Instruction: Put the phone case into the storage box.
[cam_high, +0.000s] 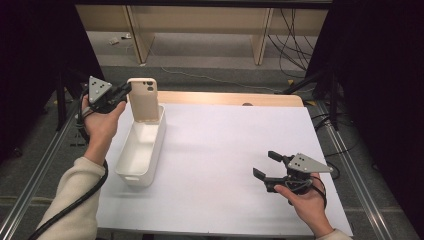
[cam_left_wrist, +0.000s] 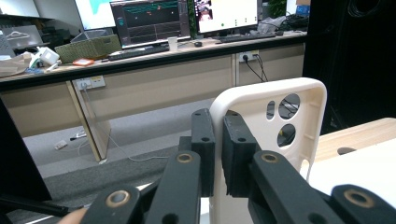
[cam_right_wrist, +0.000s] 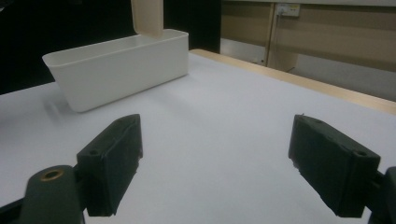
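Observation:
A cream phone case (cam_high: 144, 99) stands upright over the far end of a long white bin (cam_high: 131, 165), its lower end dipping inside. My left gripper (cam_high: 126, 92) is shut on the case's left edge; in the left gripper view the two black jaws pinch the case's rim (cam_left_wrist: 217, 140), and its camera holes (cam_left_wrist: 286, 116) face me. At the table's right front, my right gripper (cam_high: 265, 165) hovers open with nothing between its jaws. In the right gripper view (cam_right_wrist: 215, 168) it points across the white surface toward the bin (cam_right_wrist: 116, 65) and the case's lower end (cam_right_wrist: 148, 16).
A white sheet (cam_high: 230, 165) covers the table, with a wooden strip (cam_high: 235, 98) along its far edge. Metal rails (cam_high: 345, 150) run down both sides. Beyond are desk legs (cam_high: 261, 37) and loose cables (cam_high: 292, 45) on the floor.

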